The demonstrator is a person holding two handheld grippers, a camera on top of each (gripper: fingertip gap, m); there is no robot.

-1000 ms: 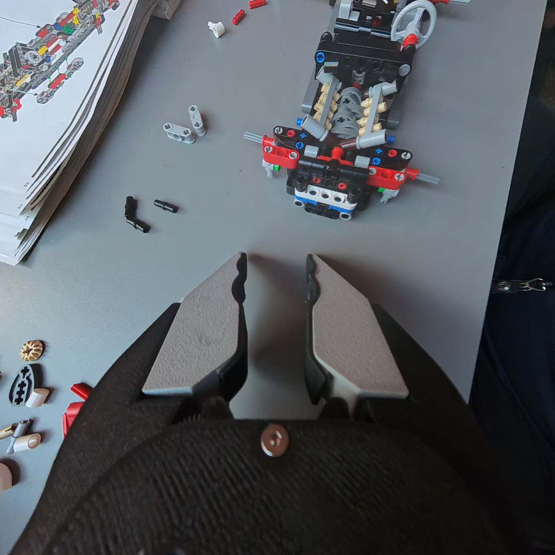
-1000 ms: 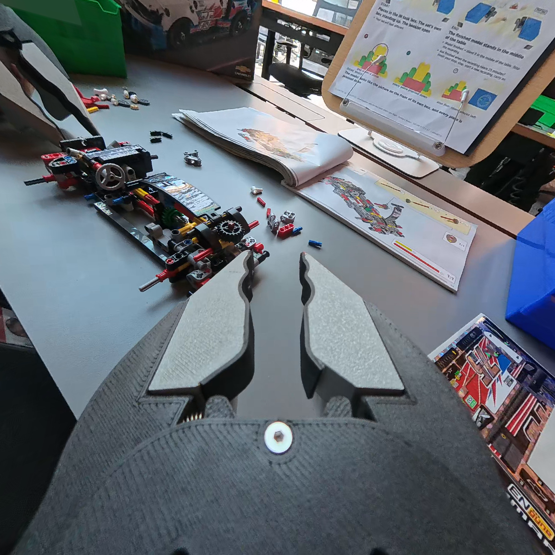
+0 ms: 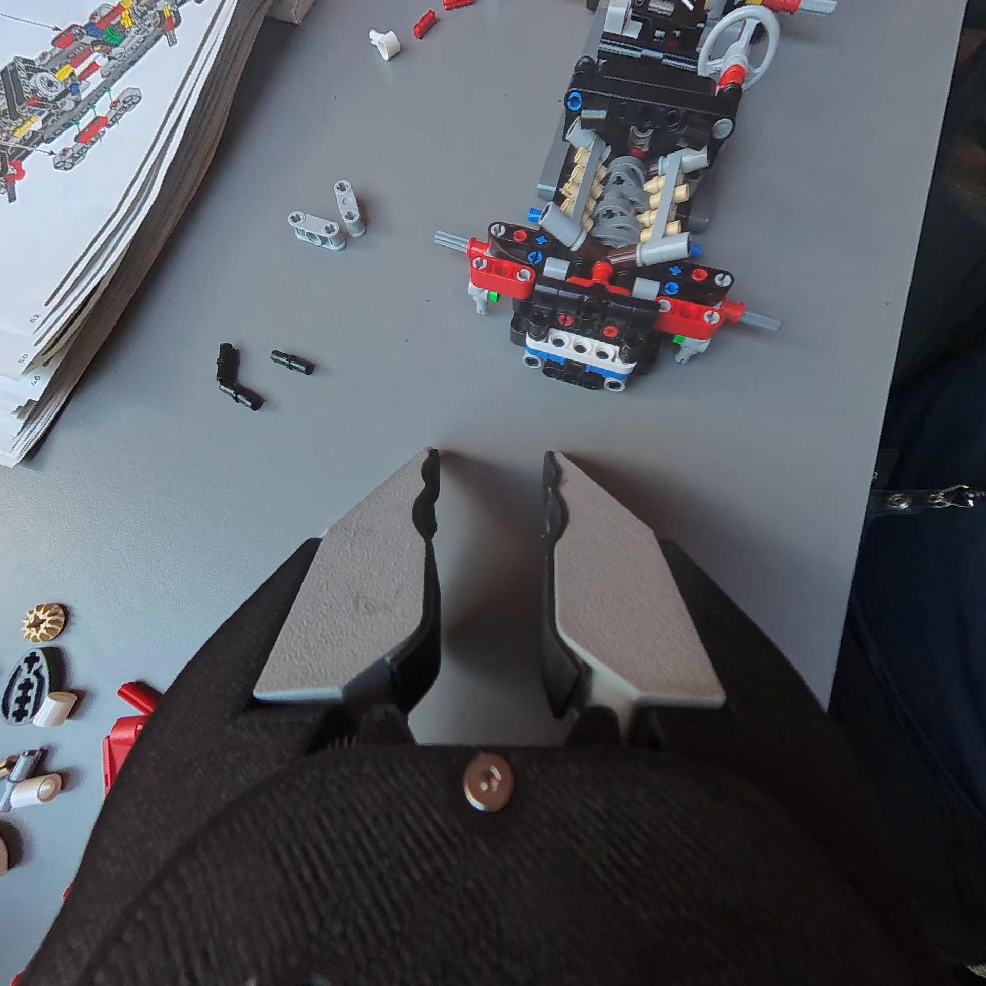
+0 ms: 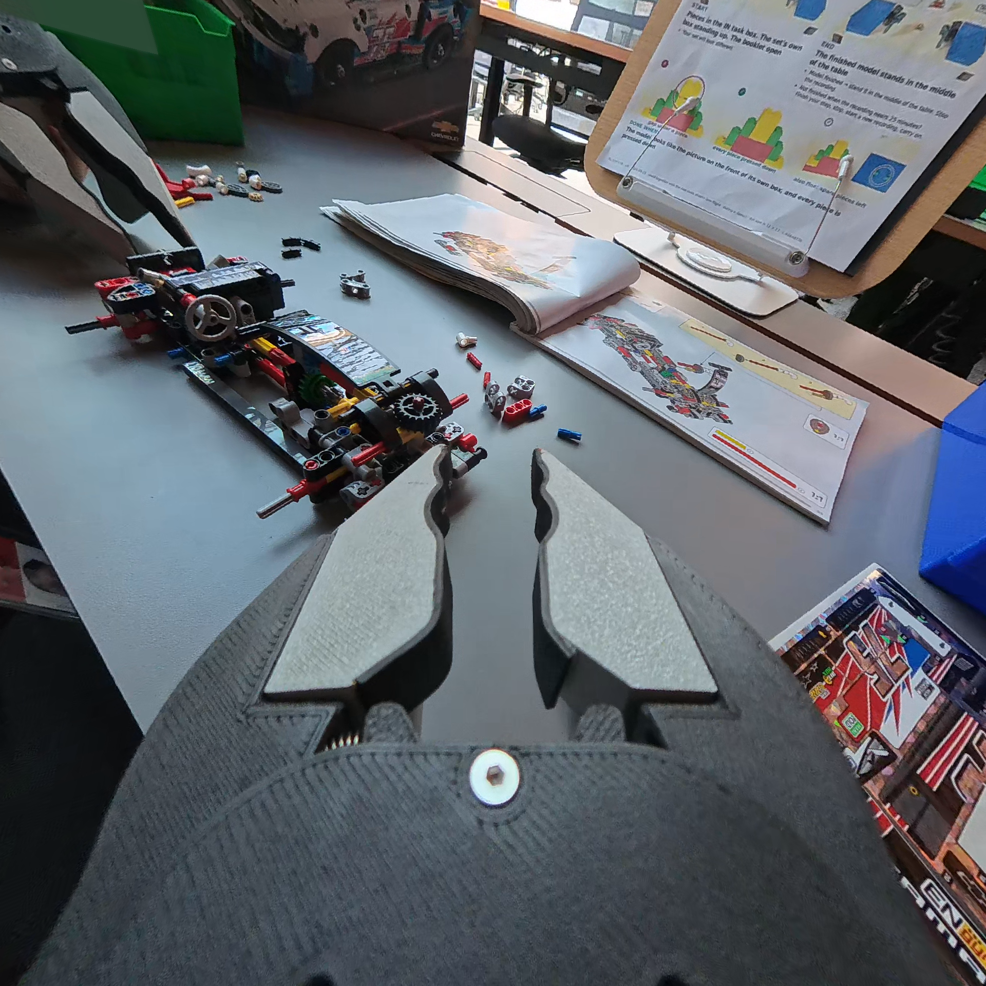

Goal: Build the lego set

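The left gripper (image 3: 491,459) hovers over bare grey table (image 3: 160,533), its grey fingers spread with nothing between them. Just beyond its tips sits the front end of the partly built black, red and grey brick-model car chassis (image 3: 613,267). To the left lie three short black plastic connector pins (image 3: 240,373), then two light grey beam pieces (image 3: 325,219), with the open instruction booklet (image 3: 80,187) at the far left edge.

The right gripper (image 4: 488,459) is likewise spread and holds nothing; its left fingertip (image 4: 435,469) stands just in front of the chassis's rear end (image 4: 373,427), and whether they touch cannot be told. A small blue pin (image 4: 569,435) lies just past the right tip, a cluster of red and grey small parts (image 4: 507,400) beyond it, then the booklet, and farthest a wooden stand holding a printed sheet (image 4: 800,133).
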